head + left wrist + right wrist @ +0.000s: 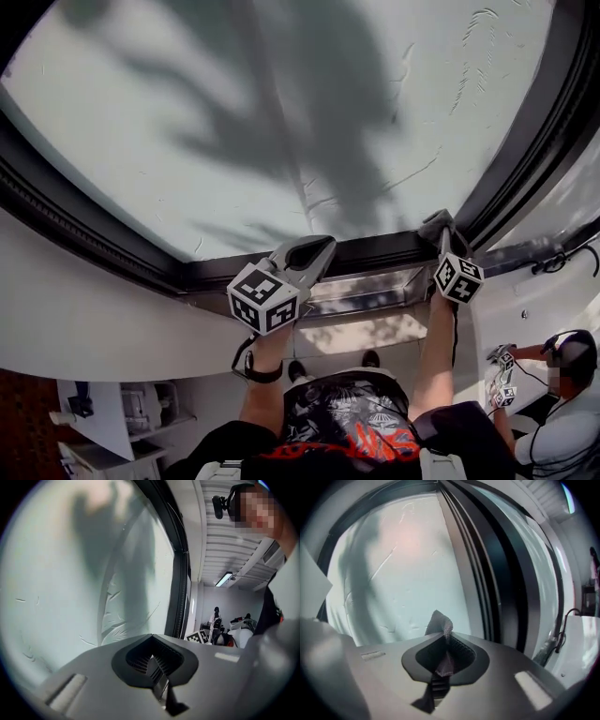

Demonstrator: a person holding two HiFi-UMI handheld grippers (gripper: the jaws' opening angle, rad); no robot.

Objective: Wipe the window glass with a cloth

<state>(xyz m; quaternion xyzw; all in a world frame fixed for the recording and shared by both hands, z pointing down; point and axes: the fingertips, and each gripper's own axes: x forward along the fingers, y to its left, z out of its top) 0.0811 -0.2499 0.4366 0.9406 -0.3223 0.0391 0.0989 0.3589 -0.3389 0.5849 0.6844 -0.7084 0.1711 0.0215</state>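
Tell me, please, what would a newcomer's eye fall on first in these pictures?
The big pale window glass fills the upper head view, streaked and crossed by a dark shadow. At its lower right corner, beside the dark frame, the right gripper is shut on a small grey cloth. The left gripper, shut and empty, is raised by the pane's lower edge.

The black shirt (361, 422) bears white and red print. A black strap (255, 368) rings the wrist below the grey left gripper (322, 247).
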